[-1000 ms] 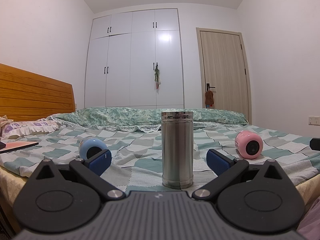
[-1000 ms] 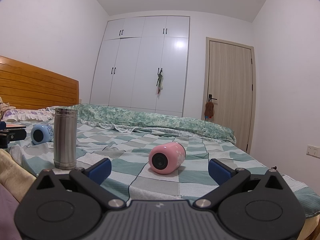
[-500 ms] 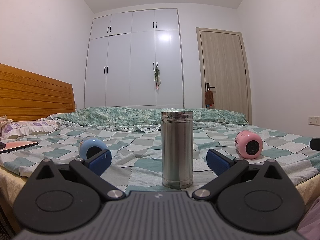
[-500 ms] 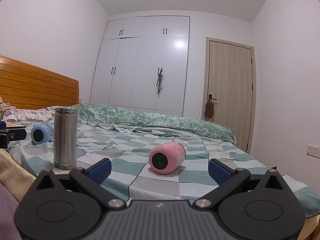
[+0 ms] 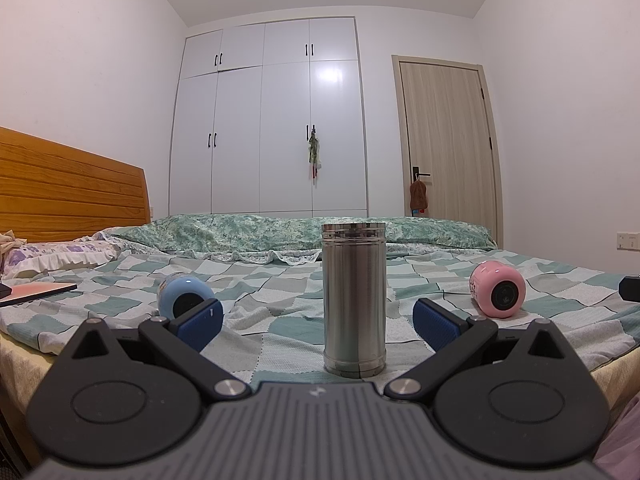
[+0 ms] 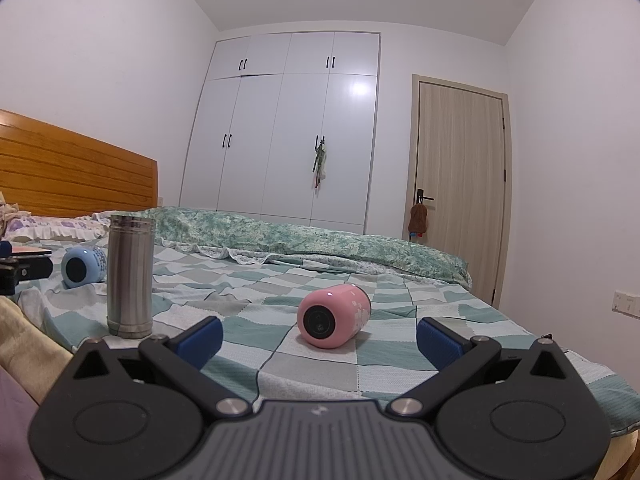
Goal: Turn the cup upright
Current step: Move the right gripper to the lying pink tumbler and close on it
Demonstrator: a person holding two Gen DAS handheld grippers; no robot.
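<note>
Pink cup (image 6: 334,316) — on its side on the checked bed (image 6: 400,364), mouth toward the near edge; blue cup (image 6: 83,267) likewise, toward the headboard end. Steel flask (image 5: 354,298) upright near the near edge. Left view alone shows the flask centred; right view alone centres the pink cup. Left gripper (image 5: 316,324) and right gripper (image 6: 319,338) — fingers (image 6: 439,342) spread wide, touching nothing.

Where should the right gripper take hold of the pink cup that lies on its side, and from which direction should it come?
Probably across the middle of the pink cup, coming from above. It lies on the checked bedspread with its dark end toward the open right gripper, so only the rounded side walls offer opposing surfaces; an end-on approach would likely push it away.
</note>
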